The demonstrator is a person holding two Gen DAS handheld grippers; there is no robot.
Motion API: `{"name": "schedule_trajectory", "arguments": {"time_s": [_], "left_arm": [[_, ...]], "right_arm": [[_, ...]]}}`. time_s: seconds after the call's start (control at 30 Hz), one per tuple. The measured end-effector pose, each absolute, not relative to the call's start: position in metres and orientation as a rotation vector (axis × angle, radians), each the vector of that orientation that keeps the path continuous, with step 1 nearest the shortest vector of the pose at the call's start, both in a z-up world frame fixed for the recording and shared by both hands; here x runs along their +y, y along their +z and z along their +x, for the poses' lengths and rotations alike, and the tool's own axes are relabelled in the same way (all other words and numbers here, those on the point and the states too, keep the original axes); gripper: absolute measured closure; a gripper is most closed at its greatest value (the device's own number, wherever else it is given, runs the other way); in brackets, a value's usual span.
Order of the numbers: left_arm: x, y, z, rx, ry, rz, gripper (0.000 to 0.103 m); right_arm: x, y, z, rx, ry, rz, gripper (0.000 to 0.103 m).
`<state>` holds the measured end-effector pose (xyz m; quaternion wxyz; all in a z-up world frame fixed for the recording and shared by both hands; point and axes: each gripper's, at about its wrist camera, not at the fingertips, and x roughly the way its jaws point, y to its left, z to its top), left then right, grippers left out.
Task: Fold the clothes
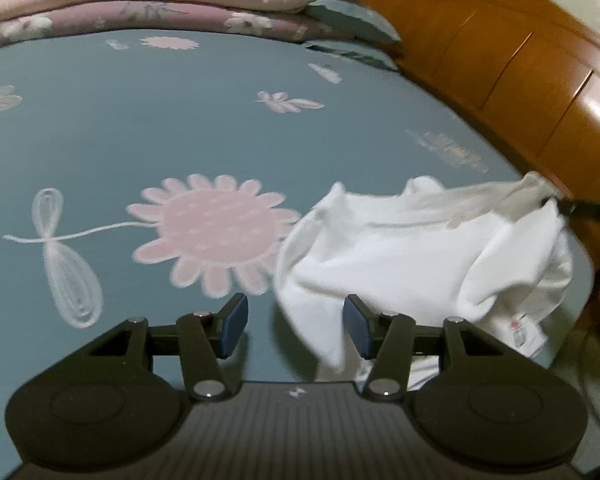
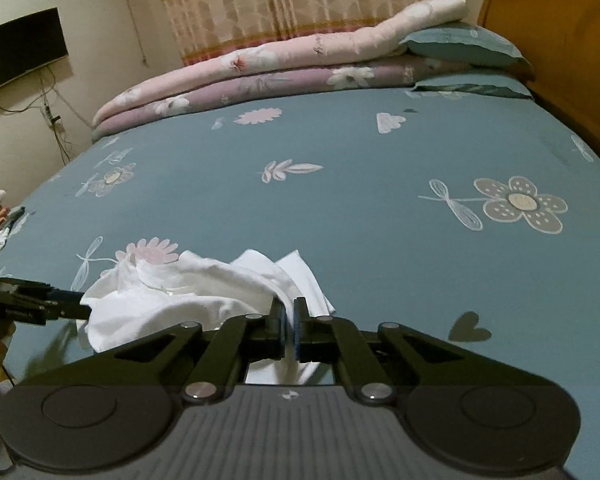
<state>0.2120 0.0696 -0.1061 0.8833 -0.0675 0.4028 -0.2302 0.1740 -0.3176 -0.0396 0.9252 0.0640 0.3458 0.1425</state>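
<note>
I am at the start of the fold, gathering a crumpled white garment off the teal flowered bedsheet; next I judge it must be lifted and spread flat, which calls for a second corner grip; my right gripper is clamped tight on a fold of the cloth, which trails left of those jaws; my left gripper stands half open, pinching nothing, a loose edge lying between its jaws.

Open bedsheet ahead; headboard rightward.
</note>
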Motion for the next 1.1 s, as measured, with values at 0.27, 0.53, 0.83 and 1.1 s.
{"name": "schedule_trajectory", "arguments": {"time_s": [0.27,0.53,0.83,1.1], "left_arm": [[0.054,-0.120,0.221,0.880,-0.525,-0.182,0.097],[0.062,-0.112,0.213,0.866,-0.463,-0.188,0.101],[0.053,-0.110,0.206,0.883,-0.416,-0.125,0.062],[0.028,-0.103,0.211,0.872,-0.496,-0.117,0.062]], "right_arm": [[-0.321,-0.047,0.170,0.725,0.352,0.198,0.096],[-0.319,-0.072,0.167,0.788,0.446,0.300,0.083],[-0.323,-0.057,0.162,0.727,0.350,0.226,0.101],[-0.356,-0.035,0.153,0.684,0.255,0.131,0.100]]}}
